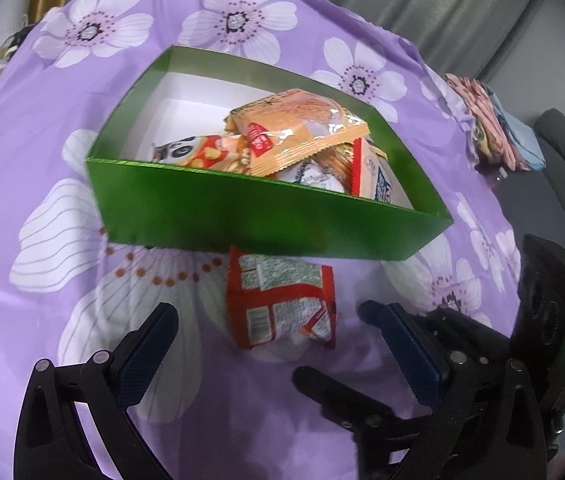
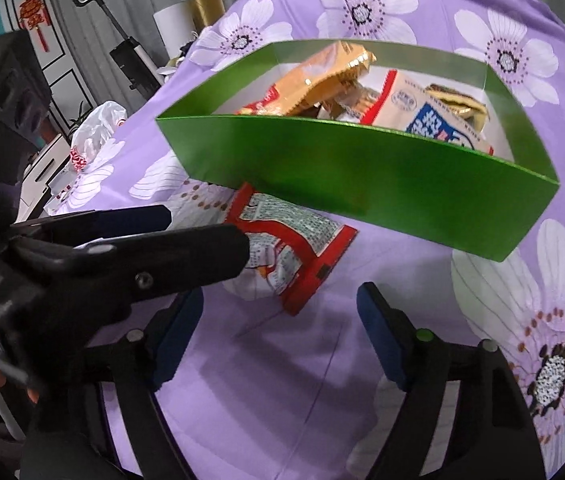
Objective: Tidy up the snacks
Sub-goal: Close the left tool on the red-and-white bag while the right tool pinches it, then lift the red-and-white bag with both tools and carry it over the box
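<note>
A green box (image 1: 242,208) with white inside stands on the purple flowered cloth and holds several snack packets, with an orange packet (image 1: 302,132) on top. A red and white snack packet (image 1: 282,304) lies on the cloth just in front of the box. My left gripper (image 1: 266,320) is open, its fingers on either side of this packet, not touching it. In the right wrist view the box (image 2: 362,168) and the red packet (image 2: 298,248) also show. My right gripper (image 2: 278,316) is open and empty, just short of the packet. The left gripper's fingers (image 2: 202,240) reach in from the left over the packet.
The purple flowered cloth (image 1: 62,200) covers the table. Folded fabrics (image 1: 494,128) lie at the far right edge. A white plastic bag (image 2: 98,124) and furniture stand beyond the table's left edge.
</note>
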`<action>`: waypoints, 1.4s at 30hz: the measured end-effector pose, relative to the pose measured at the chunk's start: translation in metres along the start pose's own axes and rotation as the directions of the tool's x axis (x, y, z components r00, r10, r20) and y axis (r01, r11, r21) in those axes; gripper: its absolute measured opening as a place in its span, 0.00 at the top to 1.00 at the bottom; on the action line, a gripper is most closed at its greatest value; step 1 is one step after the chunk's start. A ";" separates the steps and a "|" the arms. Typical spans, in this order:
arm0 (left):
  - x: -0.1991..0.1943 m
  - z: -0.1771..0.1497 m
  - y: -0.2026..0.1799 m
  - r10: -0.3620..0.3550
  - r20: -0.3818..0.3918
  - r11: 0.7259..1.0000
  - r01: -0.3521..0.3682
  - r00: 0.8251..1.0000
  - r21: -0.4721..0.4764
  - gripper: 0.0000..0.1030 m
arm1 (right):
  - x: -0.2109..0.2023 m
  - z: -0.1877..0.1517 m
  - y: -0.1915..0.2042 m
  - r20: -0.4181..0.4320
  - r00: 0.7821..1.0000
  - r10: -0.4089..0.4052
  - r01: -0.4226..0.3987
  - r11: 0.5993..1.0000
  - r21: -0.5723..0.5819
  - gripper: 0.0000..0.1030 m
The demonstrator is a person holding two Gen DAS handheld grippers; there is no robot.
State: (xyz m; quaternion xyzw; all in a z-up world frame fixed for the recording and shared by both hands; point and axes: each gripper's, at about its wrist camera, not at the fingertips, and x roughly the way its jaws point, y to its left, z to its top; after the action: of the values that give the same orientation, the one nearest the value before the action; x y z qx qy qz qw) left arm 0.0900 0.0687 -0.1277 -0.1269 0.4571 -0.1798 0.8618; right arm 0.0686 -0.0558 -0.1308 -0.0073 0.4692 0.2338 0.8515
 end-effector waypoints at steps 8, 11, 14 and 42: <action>0.018 0.007 -0.002 0.001 -0.029 1.000 -0.001 1.000 0.010 0.21 | 0.013 0.010 -0.004 0.002 1.000 0.021 -0.021 1.000 -0.002 0.28; 0.022 0.007 -0.004 0.018 -0.038 1.000 -0.017 0.999 0.023 0.25 | 0.017 0.013 -0.002 -0.001 1.000 0.028 -0.028 0.999 -0.016 0.32; 0.024 0.007 0.000 0.041 -0.044 0.999 -0.040 0.998 0.019 0.35 | 0.020 0.016 -0.001 -0.003 1.000 0.009 -0.010 0.999 -0.030 0.36; 0.003 -0.004 -0.002 0.025 -0.012 1.000 -0.025 1.000 -0.004 0.42 | 0.006 0.005 -0.001 0.025 0.996 0.088 -0.088 0.996 -0.004 0.70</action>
State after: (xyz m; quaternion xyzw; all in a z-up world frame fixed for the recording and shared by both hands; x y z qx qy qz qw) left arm 0.0882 0.0653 -0.1316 -0.1216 0.4640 -0.1687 0.8611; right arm 0.0758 -0.0534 -0.1325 0.0150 0.4579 0.2721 0.8462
